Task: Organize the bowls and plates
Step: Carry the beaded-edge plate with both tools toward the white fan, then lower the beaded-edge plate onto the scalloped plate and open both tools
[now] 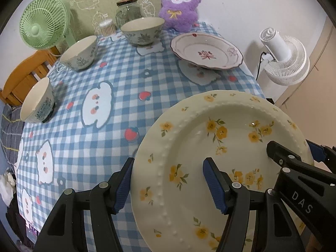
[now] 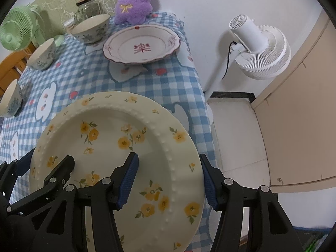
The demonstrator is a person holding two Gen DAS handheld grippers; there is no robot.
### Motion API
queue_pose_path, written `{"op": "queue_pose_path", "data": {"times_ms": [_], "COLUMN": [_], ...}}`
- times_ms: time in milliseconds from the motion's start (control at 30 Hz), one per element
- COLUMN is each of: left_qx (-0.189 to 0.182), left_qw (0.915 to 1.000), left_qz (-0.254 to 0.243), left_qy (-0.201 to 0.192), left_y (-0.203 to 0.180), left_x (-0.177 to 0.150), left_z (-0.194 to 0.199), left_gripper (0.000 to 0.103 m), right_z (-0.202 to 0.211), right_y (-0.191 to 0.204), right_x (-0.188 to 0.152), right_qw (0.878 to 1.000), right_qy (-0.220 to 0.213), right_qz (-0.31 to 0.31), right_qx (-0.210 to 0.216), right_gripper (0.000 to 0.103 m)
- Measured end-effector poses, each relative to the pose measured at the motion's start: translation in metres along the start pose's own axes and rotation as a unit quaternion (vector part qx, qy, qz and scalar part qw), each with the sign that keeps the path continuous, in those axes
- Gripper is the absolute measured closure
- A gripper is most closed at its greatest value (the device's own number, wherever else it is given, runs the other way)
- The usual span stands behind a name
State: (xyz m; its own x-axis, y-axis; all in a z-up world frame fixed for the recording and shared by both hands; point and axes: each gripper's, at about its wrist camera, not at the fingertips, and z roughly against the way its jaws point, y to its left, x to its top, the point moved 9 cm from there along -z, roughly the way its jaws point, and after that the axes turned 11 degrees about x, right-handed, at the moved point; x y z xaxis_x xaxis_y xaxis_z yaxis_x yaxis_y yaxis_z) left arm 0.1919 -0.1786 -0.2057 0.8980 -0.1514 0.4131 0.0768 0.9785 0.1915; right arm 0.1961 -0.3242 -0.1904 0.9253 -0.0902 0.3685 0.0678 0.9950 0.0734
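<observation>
Yellow plate (image 1: 210,147), at 5 o'clock on the worktop (image 1: 117,88), clamped at opposite rims by left hand-held gripper (image 1: 168,182) and right hand-held gripper (image 2: 170,180). Red plate (image 1: 206,50) at 1 o'clock and three bowls (image 1: 79,52) at 9–12 remain unstacked; organizing barely begun.

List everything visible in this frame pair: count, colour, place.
yellow-flowered plate: 1, cream, near table edge, straddled by both grippers
red-flowered plate: 1, white, far right of table
bowls: 3, white with leaf print, along left and back
jar: 1, clear glass, back
plush toy: 1, purple, back against wall
tablecloth: 1, blue-white check
green fan: 1, left rear
white fan: 1, right of table
left hand-held gripper: black, blue pads, on the plate's left rim
right hand-held gripper: same, on its right rim
</observation>
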Motion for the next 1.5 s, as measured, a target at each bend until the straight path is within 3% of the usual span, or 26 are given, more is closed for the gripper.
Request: {"op": "queue_pose_path", "data": {"times_ms": [500,1300,1433,1467,1500], "left_qx": [-0.002,0.033,0.053,0.04,0.031], "left_qw": [0.9998,0.9994,0.9976,0.9977,0.9973], "left_qz": [0.003,-0.002,-0.025,-0.03,-0.04], "left_qy": [0.021,-0.014,-0.036,-0.046,-0.053], "left_y": [-0.012,-0.015,-0.022,-0.028,-0.035], "left_x": [-0.014,-0.018,-0.019,-0.02,-0.02], "left_z": [-0.011,-0.01,-0.005,-0.002,0.001], "left_gripper": [0.036,0.036,0.039,0.043,0.054], "right_z": [-0.014,-0.019,-0.022,-0.022,-0.022], "right_y": [-0.009,-0.014,-0.019,-0.021,-0.021], "right_x": [-0.012,-0.021,-0.025,-0.025,-0.024], "right_qw": [1.0,1.0,1.0,0.999,0.999], "right_qy": [0.02,0.01,0.015,0.016,0.017], "right_qz": [-0.001,-0.017,-0.022,-0.03,-0.033], "right_qx": [-0.001,0.005,0.003,0.009,0.012], "right_gripper": [0.042,0.042,0.05,0.052,0.052]}}
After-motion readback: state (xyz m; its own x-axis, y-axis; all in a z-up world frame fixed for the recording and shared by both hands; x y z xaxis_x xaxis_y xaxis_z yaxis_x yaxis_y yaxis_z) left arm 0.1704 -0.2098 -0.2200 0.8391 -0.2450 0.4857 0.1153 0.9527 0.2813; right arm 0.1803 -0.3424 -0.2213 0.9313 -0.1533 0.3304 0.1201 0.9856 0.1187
